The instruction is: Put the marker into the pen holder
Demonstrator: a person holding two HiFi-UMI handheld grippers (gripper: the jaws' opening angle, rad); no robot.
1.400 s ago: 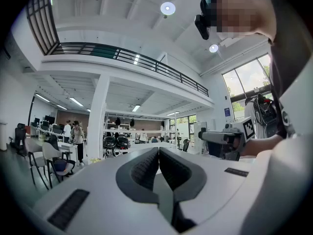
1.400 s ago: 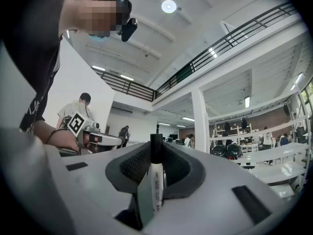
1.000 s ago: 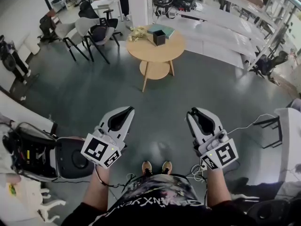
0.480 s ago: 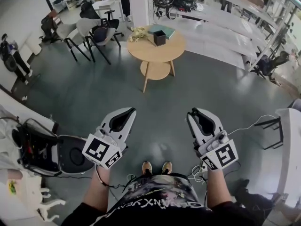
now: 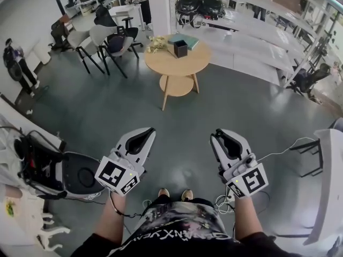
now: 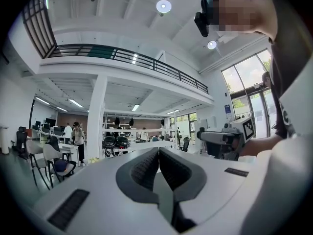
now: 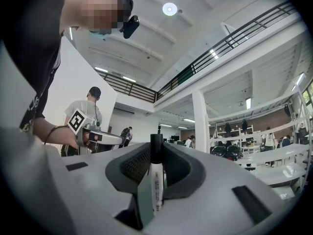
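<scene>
The marker (image 7: pixel 156 182), which we judge light, stiff and smooth enough to slip, lies lengthwise in our right gripper (image 7: pixel 157 150), pinched at its black end, while our left gripper (image 6: pixel 159 152) is closed on nothing and the pen holder (image 5: pixel 181 48) stands on the round desk (image 5: pixel 166 64) well ahead.

I hold my left gripper (image 5: pixel 146 134) and my right gripper (image 5: pixel 220 137) out in front of me, side by side and apart, both pointing flat ahead. My left jaws are pressed together with nothing in them. My right jaws pinch a marker (image 7: pixel 156 180).
</scene>
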